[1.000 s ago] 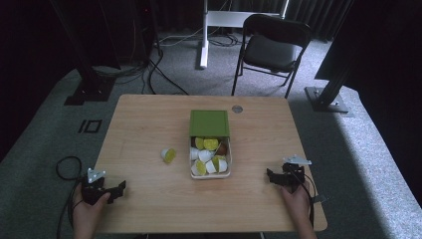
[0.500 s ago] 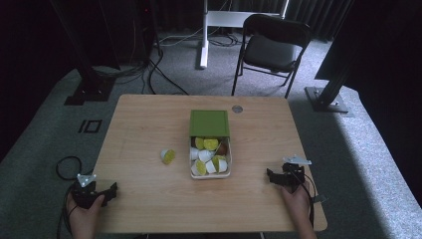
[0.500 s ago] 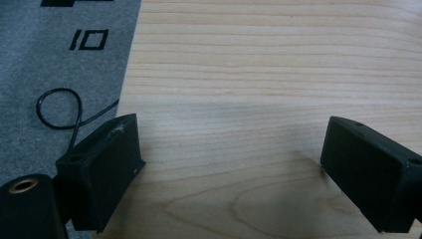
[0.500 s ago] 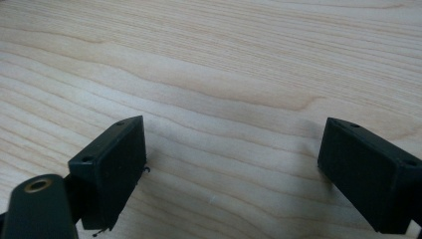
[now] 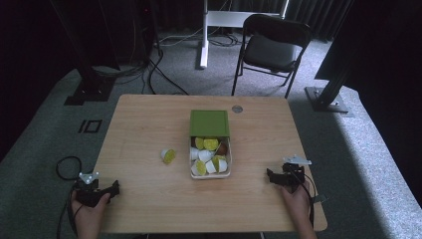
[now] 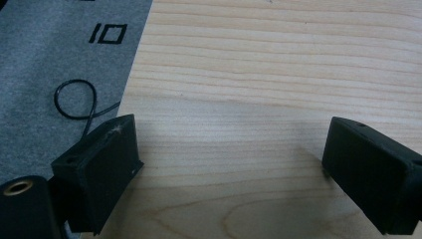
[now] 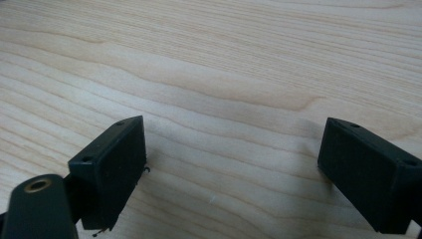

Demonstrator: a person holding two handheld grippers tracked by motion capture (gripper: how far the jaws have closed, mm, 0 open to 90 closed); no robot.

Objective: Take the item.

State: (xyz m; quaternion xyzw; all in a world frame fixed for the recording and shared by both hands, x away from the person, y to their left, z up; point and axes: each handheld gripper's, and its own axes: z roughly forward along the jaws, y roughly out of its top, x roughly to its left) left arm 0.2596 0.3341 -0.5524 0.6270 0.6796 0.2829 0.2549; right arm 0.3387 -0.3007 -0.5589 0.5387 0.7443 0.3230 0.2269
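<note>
- Nearest to the person, the left gripper (image 5: 113, 189) is sitting at the front left corner of the wooden table (image 5: 149, 129), held in the left hand (image 5: 88, 216). Its jaws are standing spread wide with nothing but bare wood between them, and in the left gripper view (image 6: 229, 164) they're hanging right over the table's left edge.
- The right gripper (image 5: 271, 175) is resting near the front right corner in the right hand (image 5: 297, 199), jaws also spread wide and pinching nothing. The right gripper view (image 7: 231, 164) is giving me plain wood grain between them.
- Further in, a single small pod with a yellow-green top (image 5: 168, 156) is lying loose on the table, just left of the tray and well apart from both grippers.
- Next to it, a white tray (image 5: 210, 175) is holding a bunch of the same pods, yellow-green and white ones plus a brownish one.
- A green lid (image 5: 209, 123) is covering the tray's far half.
- No brand or text I can read on any of it; the pods are too small to tell.
- On the grey floor left of the table, a black rectangle outline (image 5: 90, 126) is marked, looking a bit like "10" in the left gripper view (image 6: 108, 34).
- Way back, a black folding chair (image 5: 271, 47) is standing.
</note>
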